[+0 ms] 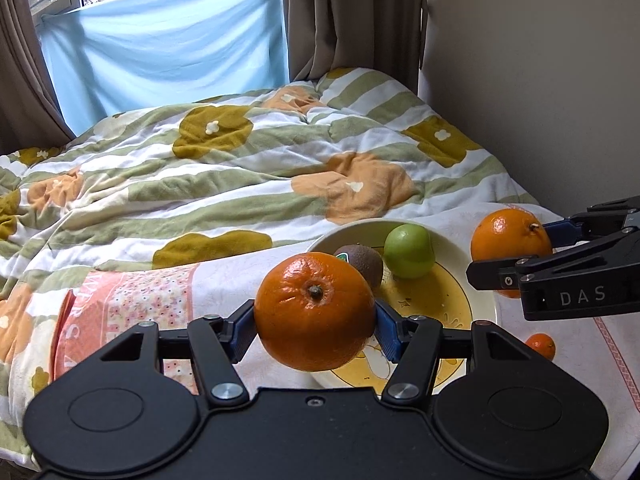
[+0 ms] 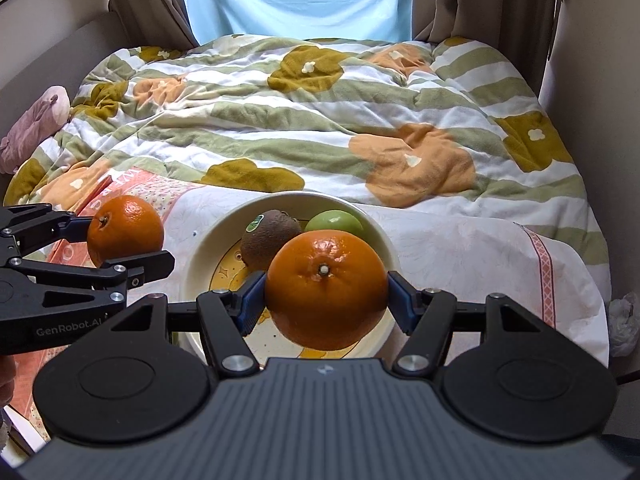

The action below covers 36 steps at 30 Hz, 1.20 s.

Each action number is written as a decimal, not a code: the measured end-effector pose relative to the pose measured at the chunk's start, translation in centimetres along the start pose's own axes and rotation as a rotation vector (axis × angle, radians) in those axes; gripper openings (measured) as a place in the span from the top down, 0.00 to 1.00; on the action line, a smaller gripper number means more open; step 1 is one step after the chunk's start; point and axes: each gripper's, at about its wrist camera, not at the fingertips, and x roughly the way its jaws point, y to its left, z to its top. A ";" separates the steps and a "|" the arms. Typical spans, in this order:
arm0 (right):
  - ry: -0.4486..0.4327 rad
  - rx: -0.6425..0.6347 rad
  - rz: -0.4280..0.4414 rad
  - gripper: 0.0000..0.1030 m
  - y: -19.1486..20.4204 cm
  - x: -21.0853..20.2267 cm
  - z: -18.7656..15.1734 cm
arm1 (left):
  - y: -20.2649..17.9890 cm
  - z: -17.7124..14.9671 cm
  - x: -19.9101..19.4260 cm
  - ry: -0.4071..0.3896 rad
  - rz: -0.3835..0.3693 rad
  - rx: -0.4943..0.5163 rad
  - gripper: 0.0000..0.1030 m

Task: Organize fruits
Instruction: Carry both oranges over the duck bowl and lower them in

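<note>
Left tongs (image 1: 315,316) are gripping an orange (image 1: 315,312) above the bowl (image 1: 476,280)'s 7 o'clock rim. Right tongs (image 2: 326,300) are gripping another orange (image 2: 326,294) over the bowl, where a kiwi (image 2: 268,244) and green apple (image 2: 336,220) are sitting.

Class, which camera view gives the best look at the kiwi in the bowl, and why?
The right wrist view: the kiwi shows most of its body and its green sticker, inside the bowl. In the left wrist view the held orange covers part of the kiwi.

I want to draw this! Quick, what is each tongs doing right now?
Left tongs: closed on a round orange fruit.
Right tongs: closed on another round orange fruit.
</note>
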 end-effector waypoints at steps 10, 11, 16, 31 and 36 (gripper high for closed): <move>0.077 -0.002 0.023 0.24 -2.9 3.9 0.5 | -2.5 -0.6 6.2 0.123 0.021 0.075 0.37; 0.079 0.000 0.025 0.24 -3.0 4.1 0.4 | -2.7 -0.7 6.4 0.129 0.023 0.080 0.37; 0.084 0.008 0.033 0.24 -3.3 4.4 0.4 | -3.3 -0.9 6.9 0.134 0.014 0.096 0.30; 0.067 -0.042 0.042 0.24 -1.4 4.2 -0.3 | -2.2 -1.8 1.6 0.064 0.032 0.019 0.13; 0.073 -0.073 0.054 0.24 -0.3 5.5 -0.9 | -1.6 -2.4 0.3 0.062 0.050 -0.012 0.13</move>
